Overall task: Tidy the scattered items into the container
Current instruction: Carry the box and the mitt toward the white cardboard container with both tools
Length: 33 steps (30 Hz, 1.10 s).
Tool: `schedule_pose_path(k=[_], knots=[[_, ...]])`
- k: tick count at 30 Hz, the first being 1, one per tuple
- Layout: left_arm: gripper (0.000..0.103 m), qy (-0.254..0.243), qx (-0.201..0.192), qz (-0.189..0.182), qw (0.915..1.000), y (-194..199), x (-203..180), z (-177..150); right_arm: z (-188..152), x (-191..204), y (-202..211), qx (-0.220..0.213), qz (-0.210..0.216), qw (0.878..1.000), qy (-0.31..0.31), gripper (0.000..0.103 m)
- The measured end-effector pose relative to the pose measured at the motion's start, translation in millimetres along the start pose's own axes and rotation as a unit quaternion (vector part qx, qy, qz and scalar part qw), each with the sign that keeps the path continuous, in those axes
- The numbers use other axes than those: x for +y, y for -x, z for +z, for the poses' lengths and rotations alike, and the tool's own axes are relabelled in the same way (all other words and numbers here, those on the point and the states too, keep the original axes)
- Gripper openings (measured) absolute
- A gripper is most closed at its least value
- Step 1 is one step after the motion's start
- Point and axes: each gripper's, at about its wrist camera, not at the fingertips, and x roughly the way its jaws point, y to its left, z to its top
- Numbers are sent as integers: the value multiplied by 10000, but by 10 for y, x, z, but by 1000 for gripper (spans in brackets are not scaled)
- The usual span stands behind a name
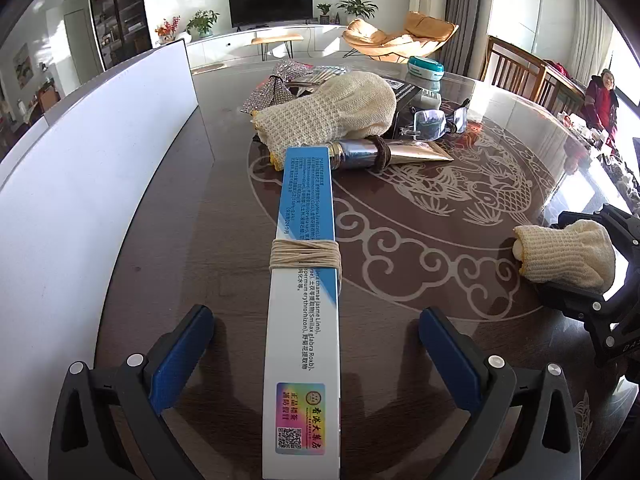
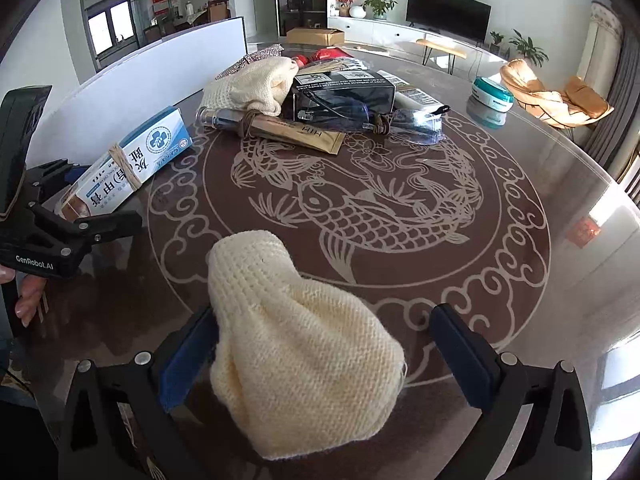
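Two grippers are held wide apart on the carp-patterned table [image 2: 520,240]: the left gripper [image 1: 316,344] straddles a string-bound blue-and-white box [image 1: 304,280], the right gripper [image 2: 324,348] a cream knitted glove [image 2: 304,360]. Beyond the box, more clutter is piled beside the white container [image 1: 100,152].

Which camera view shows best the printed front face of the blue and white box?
The right wrist view: the blue and white box shows its logo face there. The left wrist view shows it lengthwise between the open left gripper, small print only.
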Motion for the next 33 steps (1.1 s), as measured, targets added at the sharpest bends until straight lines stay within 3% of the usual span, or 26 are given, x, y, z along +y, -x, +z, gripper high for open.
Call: schedule_pose_path(k=[9, 15, 16, 17, 18, 19, 23, 27, 30, 33], knots=[[103, -2, 2, -3, 10000, -2, 1, 10, 42, 6, -34, 1, 8, 10000, 2, 103], [103, -86, 196, -233, 9995, -9, 35, 71, 34, -23, 10, 440, 75, 9989, 174, 103], [96, -23, 226, -294, 9993, -6, 55, 94, 33, -12, 39, 423, 68, 9988, 233, 100], [83, 38, 170, -286, 9994, 17, 72, 113, 26, 13, 79, 359, 64, 9988, 339, 90], [44, 4, 85, -194, 9998, 40, 69, 134, 20, 41, 109, 338, 93, 9984, 438, 80], [26, -111, 62, -98, 9999, 39, 53, 150, 23, 53, 128, 354, 253, 9981, 444, 54], [25, 139, 155, -658, 9976, 128, 129, 99, 30, 57, 237, 476, 454, 9977, 174, 48], [25, 318, 22, -862, 9958, 369, 130, -45, 21, 22, 583, -49, 626, 9976, -306, 48], [25, 610, 32, -1072, 9924, 524, 173, -74, -2, -1, 403, 417, 482, 9973, -376, 48], [25, 731, -263, -1103, 9909, 920, 328, -6, 174, 66, 452, 453, 548, 9972, -228, 48]])
